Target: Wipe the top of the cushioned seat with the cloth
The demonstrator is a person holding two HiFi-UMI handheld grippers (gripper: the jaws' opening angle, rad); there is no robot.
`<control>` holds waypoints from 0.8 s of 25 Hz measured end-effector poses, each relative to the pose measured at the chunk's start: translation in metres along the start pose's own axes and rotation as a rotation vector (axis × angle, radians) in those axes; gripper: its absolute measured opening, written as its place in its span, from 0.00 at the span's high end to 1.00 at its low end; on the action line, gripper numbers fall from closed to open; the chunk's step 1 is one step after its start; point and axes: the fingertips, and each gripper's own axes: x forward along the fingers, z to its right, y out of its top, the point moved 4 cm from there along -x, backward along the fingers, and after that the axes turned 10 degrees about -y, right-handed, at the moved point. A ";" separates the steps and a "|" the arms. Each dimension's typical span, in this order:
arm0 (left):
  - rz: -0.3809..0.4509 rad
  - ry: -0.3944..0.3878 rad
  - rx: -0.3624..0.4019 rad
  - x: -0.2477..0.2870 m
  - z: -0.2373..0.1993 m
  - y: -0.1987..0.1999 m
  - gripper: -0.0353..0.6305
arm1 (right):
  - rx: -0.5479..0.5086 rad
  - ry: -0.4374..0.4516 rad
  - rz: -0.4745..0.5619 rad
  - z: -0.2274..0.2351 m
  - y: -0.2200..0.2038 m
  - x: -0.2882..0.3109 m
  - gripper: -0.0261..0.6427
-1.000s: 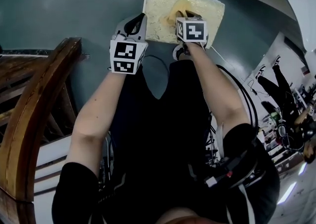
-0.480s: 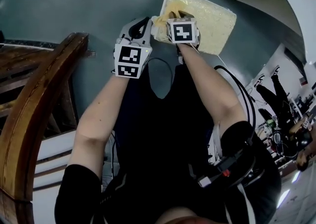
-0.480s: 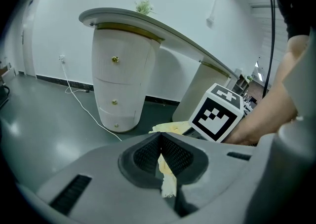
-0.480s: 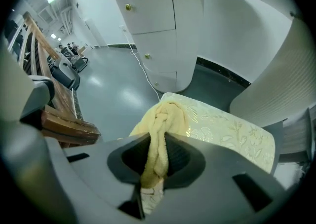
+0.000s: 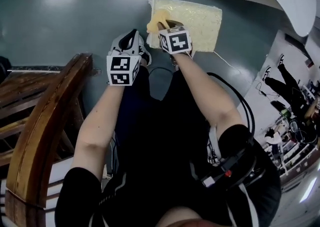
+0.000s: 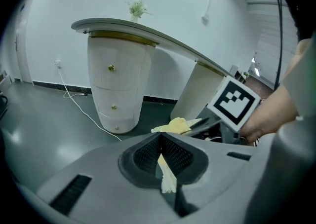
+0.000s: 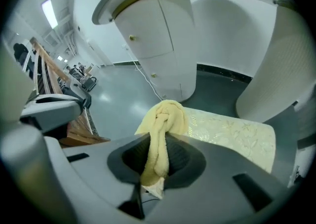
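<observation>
My right tongs (image 7: 157,161) clamp the cloth (image 7: 165,117), with the cushioned seat (image 7: 232,136) just ahead; my left tongs (image 6: 160,159) are closed. Risk: wiping drag may pull the bunched cloth free.

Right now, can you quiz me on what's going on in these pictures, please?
1. True or false: the right gripper is shut on the yellow cloth.
2. What colour is the cushioned seat? A cream, B red, C blue.
3. In the head view, is the yellow cloth at the cushioned seat's left end or right end?
Key: 1 true; 2 A; 3 left end.
</observation>
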 end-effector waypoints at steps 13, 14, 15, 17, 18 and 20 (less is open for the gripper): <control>-0.021 -0.121 0.044 0.090 0.150 -0.002 0.95 | 0.205 -0.090 0.097 0.184 -0.086 -0.082 0.87; -0.019 -0.121 0.045 0.095 0.160 -0.003 0.94 | 0.209 -0.099 0.094 0.197 -0.094 -0.084 0.87; -0.017 -0.119 0.042 0.099 0.170 -0.005 0.95 | 0.211 -0.106 0.089 0.209 -0.102 -0.085 0.87; -0.002 -0.116 0.016 0.106 0.187 -0.009 0.95 | 0.204 -0.117 0.072 0.230 -0.118 -0.085 0.87; 0.009 -0.115 0.001 0.109 0.194 -0.008 0.94 | 0.198 -0.127 0.061 0.241 -0.125 -0.084 0.87; 0.020 -0.115 -0.018 0.112 0.202 -0.006 0.94 | 0.196 -0.149 0.034 0.259 -0.134 -0.076 0.87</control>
